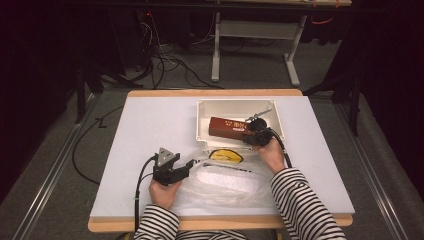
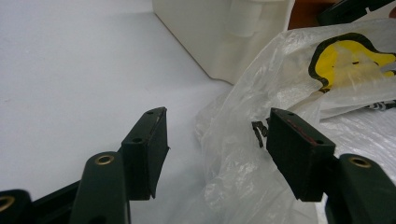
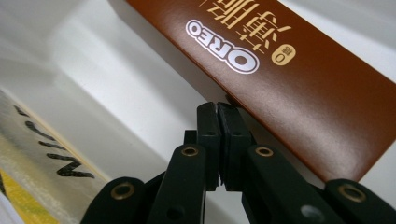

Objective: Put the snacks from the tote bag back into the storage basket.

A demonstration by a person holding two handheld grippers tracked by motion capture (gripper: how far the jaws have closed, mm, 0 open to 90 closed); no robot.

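A brown Oreo box (image 1: pixel 226 127) lies tilted inside the white bin (image 1: pixel 201 120) at the back middle of the table. My right gripper (image 1: pixel 249 135) is shut, its tips against the near edge of the Oreo box (image 3: pixel 299 79); the pads (image 3: pixel 208 121) meet with no gap showing. A clear plastic bag (image 1: pixel 225 182) with a yellow print (image 1: pixel 226 156) lies in front of the bin. My left gripper (image 1: pixel 192 164) stands open at the bag's left end. In the left gripper view a crumpled fold of the bag (image 2: pixel 243 177) sits between the spread jaws, untouched by the pads (image 2: pixel 299 154).
A thin grey object (image 1: pixel 260 114) lies in the bin's back right corner. The white tabletop (image 1: pixel 150 130) is bare to the left of the bin. Cables (image 1: pixel 165 60) and a desk frame (image 1: pixel 216 50) are on the floor beyond the table.
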